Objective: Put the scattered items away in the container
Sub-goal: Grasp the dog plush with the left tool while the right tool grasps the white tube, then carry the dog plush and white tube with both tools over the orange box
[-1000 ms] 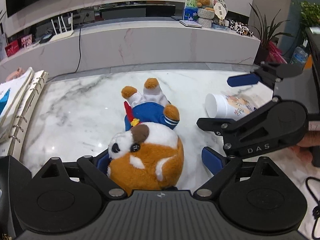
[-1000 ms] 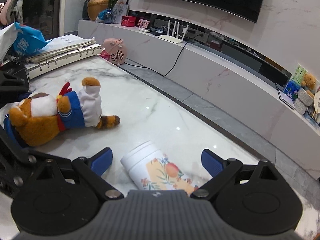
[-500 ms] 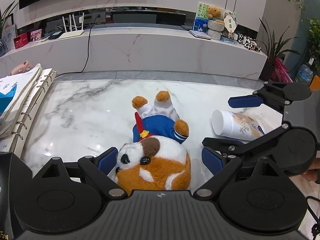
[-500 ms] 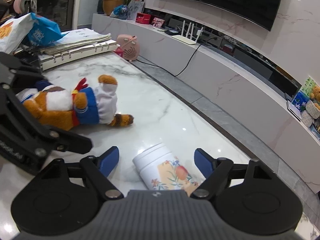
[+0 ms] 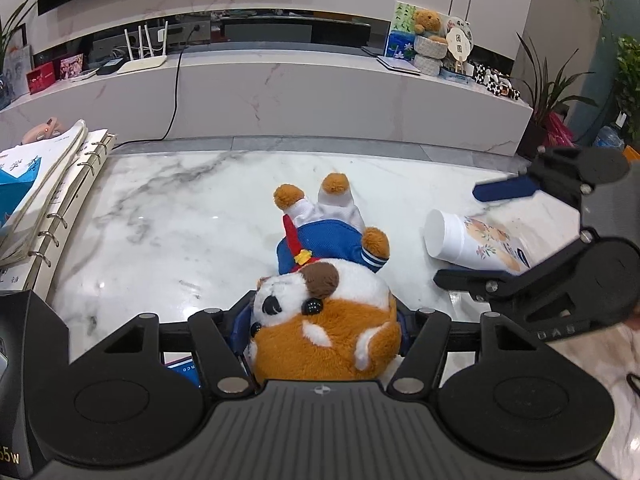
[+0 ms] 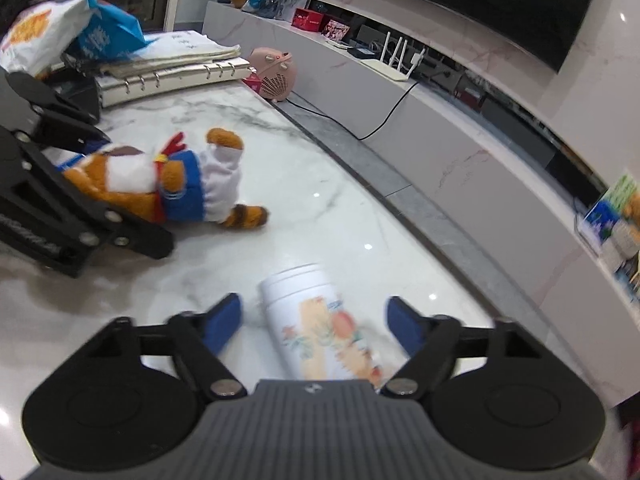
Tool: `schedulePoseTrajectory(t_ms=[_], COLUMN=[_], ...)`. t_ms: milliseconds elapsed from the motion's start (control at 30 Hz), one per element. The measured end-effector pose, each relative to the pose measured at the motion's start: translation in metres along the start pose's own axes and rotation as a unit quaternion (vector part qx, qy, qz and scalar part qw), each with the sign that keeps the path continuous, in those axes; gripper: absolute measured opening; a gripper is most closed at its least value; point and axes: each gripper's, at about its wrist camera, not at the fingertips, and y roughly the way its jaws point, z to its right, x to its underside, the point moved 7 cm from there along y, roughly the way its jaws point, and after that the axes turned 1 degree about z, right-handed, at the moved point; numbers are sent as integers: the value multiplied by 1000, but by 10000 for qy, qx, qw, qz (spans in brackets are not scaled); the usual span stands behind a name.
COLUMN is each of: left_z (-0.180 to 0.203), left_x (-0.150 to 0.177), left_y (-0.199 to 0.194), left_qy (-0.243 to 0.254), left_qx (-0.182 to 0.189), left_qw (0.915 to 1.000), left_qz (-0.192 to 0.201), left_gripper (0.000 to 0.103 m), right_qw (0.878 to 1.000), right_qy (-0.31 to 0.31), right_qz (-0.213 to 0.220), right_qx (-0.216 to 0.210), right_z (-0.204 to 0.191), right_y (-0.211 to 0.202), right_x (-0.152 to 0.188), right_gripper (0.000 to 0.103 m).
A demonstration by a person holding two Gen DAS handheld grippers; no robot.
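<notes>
A brown and white plush dog (image 5: 328,312) in a blue and white outfit lies on the marble table (image 5: 180,216). My left gripper (image 5: 322,326) is shut on its head, the blue pads pressed into the fur. The dog also shows in the right wrist view (image 6: 160,184). A white floral-printed cup (image 6: 316,324) lies on its side; in the left wrist view it (image 5: 468,244) is right of the dog. My right gripper (image 6: 316,322) is open with its pads on either side of the cup, not touching it. No container is in view.
Ring binders and papers (image 5: 48,196) are stacked at the table's left edge, with a blue and white bag (image 6: 72,36) on top. A pink heater (image 6: 276,74) stands at the far corner. A low marble TV shelf (image 5: 280,88) runs behind the table.
My left gripper has closed from open onto the plush dog's head. My right gripper has narrowed somewhat around the cup, and the cup sits deeper between its pads.
</notes>
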Motion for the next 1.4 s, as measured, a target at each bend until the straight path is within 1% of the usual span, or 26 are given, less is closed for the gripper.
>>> schedulePoseTrajectory(t_ms=[33,133,267,333,367,433,467,733,1000,1200,1400], left_z=[0,0,1,2,3,6,7,19,30,44,57], left_x=[0,0,2,3,4,6,8,18,38,58,74], left_y=[0,1,0,-2,-3,-5,-6,-17,-35,-54,-73], left_qy=[3,27,39,58,66,76,87,154,135,163,156], left_qx=[-2,-2,13,37,55,97,112,215,272,349,362], left_qw=[10000,10000,10000,10000,10000,9999,9999,9996,9994,9990,9990], left_qz=[0,-13,-7,-8,-10,-14,-19,-107,-141,-205,-226], left_gripper=[74,74,73,72,72,71,71,69,69,69,68], right_qw=[9999,9963,9902,9882,9883,9879,9879,9873,9850,9821,9803], right_qy=[95,702,1185,1324,1334,1380,1391,1491,1632,1771,1849], right_qz=[-57,-318,-374,-350,-329,-316,-323,-399,-524,-632,-669], right_qx=[-76,-375,-637,-687,-669,-634,-601,-380,-222,-146,-202], right_z=[4,17,20,20,19,18,17,3,-15,-31,-54], right_y=[2,9,6,3,0,-5,-8,-25,-46,-71,-104], right_x=[-1,1,9,14,16,18,18,29,40,58,80], right_gripper=[83,79,75,71,68,57,55,52,50,50,50])
